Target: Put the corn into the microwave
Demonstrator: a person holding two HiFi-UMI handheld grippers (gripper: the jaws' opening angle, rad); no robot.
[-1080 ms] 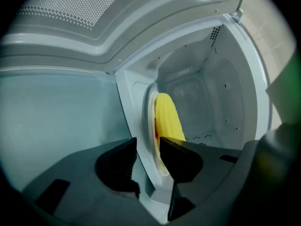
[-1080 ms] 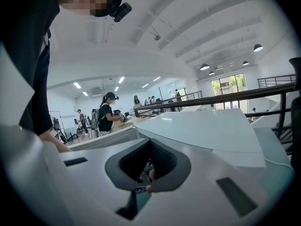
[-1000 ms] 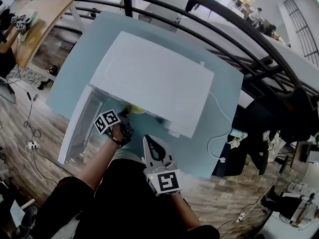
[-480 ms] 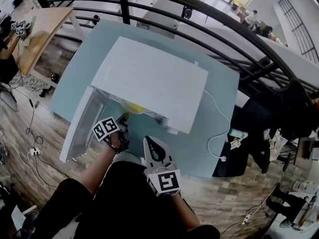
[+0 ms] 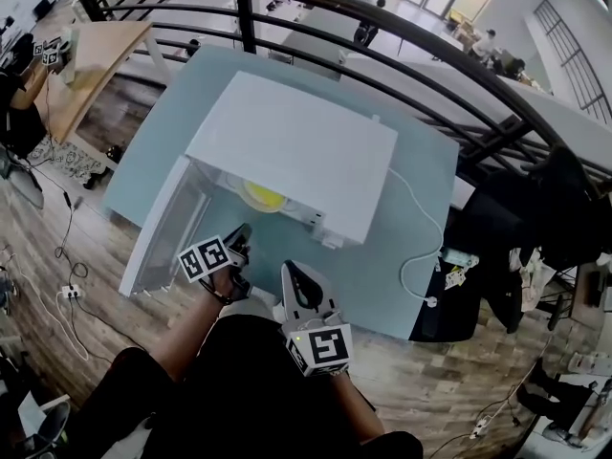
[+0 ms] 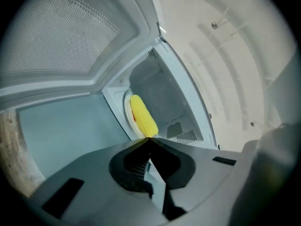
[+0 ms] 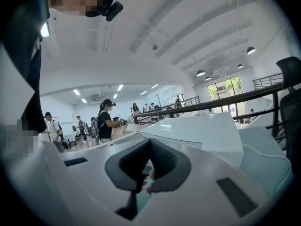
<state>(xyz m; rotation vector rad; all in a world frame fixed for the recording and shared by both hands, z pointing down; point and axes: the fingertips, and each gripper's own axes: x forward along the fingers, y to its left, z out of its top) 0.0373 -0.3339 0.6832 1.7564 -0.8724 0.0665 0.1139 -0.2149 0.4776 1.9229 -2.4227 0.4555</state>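
Wood floor (image 5: 57, 247) and a black railing (image 5: 247, 22) surround the pale blue table (image 5: 421, 256). On it we see the white microwave (image 5: 296, 151), its door (image 5: 158, 237) swung wide to the left. Inside the cavity the corn (image 5: 263, 197) lies on a pale plate (image 6: 126, 108), so we judge the placing done and the door the likely next concern. Our left gripper (image 5: 241, 232) sits just outside the opening; its jaws have just been closing and now meet tip to tip with nothing between them. Straight beyond those tips lies the corn, apart from them, its long axis running away into the cavity on a slight slant. Our right gripper (image 5: 292, 268) hangs nearer our body, farther from both corn and door, its jaws likewise pressed together and empty. From the head we catch only a yellow patch under the microwave's edge; the left gripper view shows the cob's whole length; the right gripper view shows no corn, only the microwave's top and people (image 7: 106, 119) across the hall.
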